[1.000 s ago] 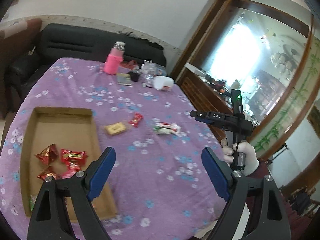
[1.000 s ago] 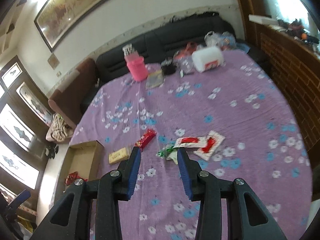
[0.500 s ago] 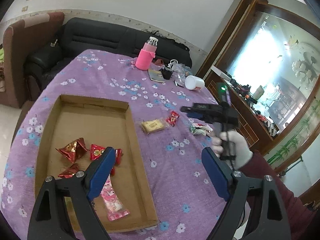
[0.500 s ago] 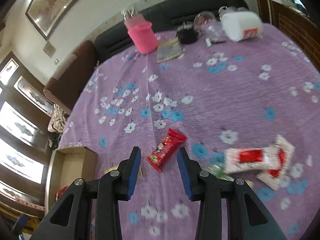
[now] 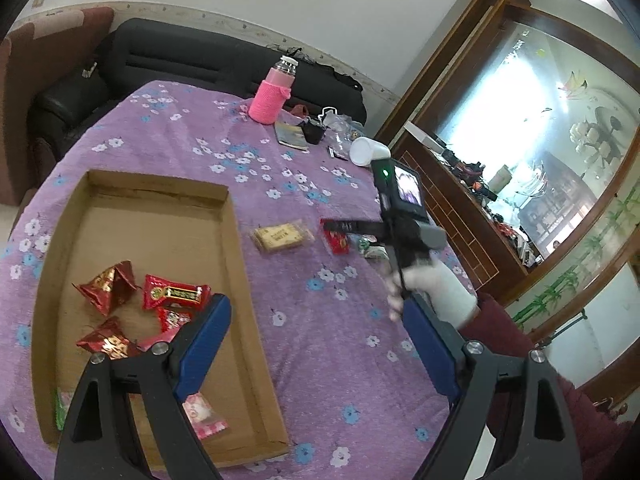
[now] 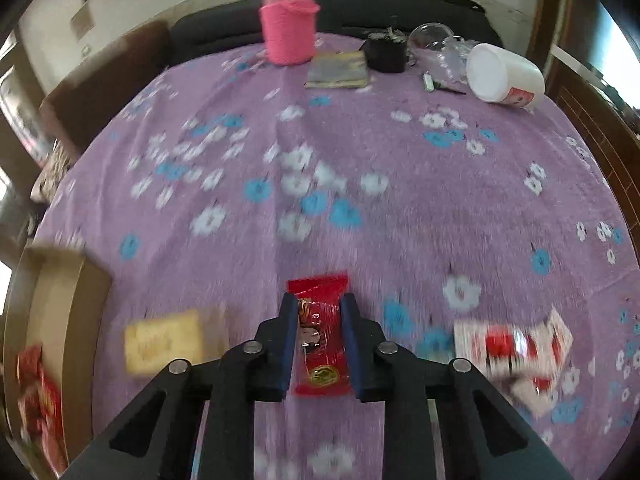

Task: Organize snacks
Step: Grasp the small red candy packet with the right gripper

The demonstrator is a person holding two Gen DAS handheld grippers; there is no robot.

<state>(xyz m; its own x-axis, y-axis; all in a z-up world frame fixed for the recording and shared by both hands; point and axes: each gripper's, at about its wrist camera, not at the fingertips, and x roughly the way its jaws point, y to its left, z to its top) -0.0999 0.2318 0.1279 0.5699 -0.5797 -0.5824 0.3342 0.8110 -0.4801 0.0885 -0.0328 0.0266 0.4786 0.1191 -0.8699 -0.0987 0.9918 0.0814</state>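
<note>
On a table (image 5: pixel 320 340) draped in a purple cloth patterned with flowers, a shallow cardboard tray (image 5: pixel 236 240) near the left edge holds red foil-wrapped sweets (image 5: pixel 106 286), a red packet (image 5: pixel 176 292) and a pink-and-white packet (image 5: pixel 202 414). The left gripper (image 5: pixel 316 340) hangs above the tray's right wall, jaws spread wide with nothing between them. To the right of the tray, a yellow biscuit in clear wrap (image 6: pixel 162 340) lies on the cloth. Beside it, the right gripper (image 6: pixel 319 312), held by a hand in a white glove (image 5: pixel 436 288) with a maroon sleeve (image 5: pixel 520 352), has just been closing; its blue pads (image 6: pixel 289 320) press the long sides of a red snack bar (image 6: pixel 320 336), whose far end sticks out beyond the fingertips and whose near end runs back between the fingers. Further right lie red-and-white sachets (image 6: pixel 512 344). Along the table's far edge stand a flask in a pink knitted sleeve (image 6: pixel 288 32), a flat booklet (image 6: pixel 338 70), a small black pot (image 6: pixel 386 54), a clear plastic bag (image 6: pixel 440 48) and an overturned white tub (image 6: pixel 504 76). A black sofa (image 5: pixel 180 64) lines the wall behind; a wood-framed glass partition (image 5: pixel 540 140) fills the room's right side.
</note>
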